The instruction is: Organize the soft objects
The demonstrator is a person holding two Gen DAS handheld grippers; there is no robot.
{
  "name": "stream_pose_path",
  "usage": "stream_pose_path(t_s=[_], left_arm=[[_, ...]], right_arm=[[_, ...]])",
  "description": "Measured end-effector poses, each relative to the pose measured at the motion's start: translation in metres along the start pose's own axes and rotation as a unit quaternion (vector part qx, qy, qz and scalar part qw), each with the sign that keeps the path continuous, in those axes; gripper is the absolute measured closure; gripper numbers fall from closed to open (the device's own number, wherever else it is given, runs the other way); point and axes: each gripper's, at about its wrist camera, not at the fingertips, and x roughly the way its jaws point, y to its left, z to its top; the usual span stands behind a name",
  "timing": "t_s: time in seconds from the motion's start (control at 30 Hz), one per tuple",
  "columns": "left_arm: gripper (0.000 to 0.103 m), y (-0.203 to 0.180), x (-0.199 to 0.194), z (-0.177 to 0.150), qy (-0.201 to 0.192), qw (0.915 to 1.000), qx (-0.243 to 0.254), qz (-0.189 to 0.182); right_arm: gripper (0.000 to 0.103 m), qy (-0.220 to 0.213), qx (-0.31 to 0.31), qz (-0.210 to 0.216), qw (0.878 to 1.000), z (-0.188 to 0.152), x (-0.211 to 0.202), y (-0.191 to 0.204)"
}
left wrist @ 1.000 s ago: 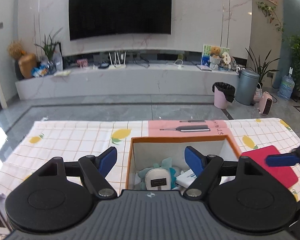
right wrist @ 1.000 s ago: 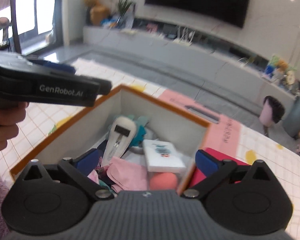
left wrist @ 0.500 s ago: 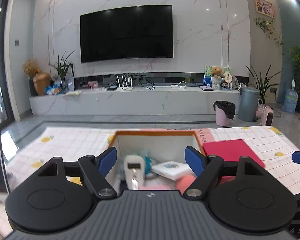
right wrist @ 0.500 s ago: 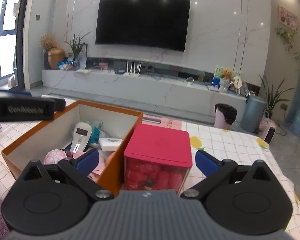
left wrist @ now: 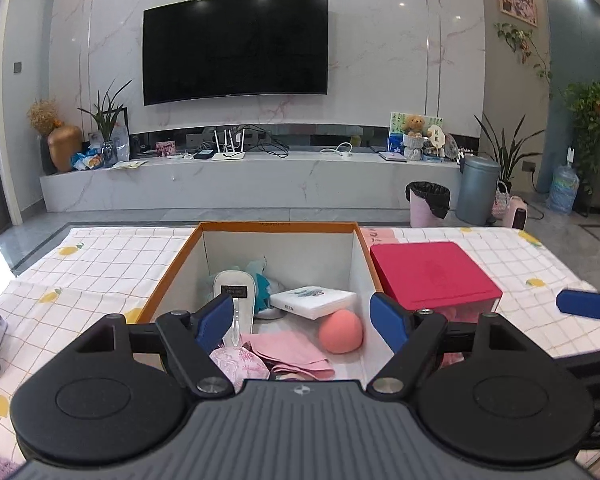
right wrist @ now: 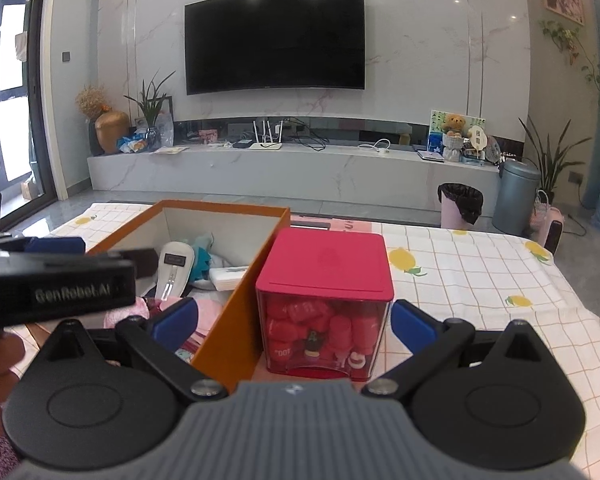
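Both tools gape wide, holding nothing. Lower the left tool (left wrist: 302, 316) straight into the box (left wrist: 180, 258) and pinch the pink cloth (left wrist: 288, 350), avoiding the sponge (left wrist: 340, 332); the right tool (right wrist: 294, 322) waits.

Left wrist view: close above open orange-rimmed cardboard box (left wrist: 278, 227), facing wall-mounted black television (left wrist: 235, 48). Right wrist view: further right, close behind red-lidded clear plastic container (right wrist: 325, 260). Shared: box, container, television.

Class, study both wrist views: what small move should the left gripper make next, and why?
Probably lower the left gripper into the orange box toward the pink cloth. Its jaws are open and empty, and the cloth lies between them among the soft items.
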Motion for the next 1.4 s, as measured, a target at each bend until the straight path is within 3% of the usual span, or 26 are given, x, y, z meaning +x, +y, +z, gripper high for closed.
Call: stream_pose_path(t_s=[1.4], left_arm=[[0.012,-0.0014,-0.0002,-0.0097,0.013,0.9998,0.014,0.000]], right_arm=[[0.003,0.026,-0.013,-0.002,1.000,-0.0061,0.0004,0.0011]])
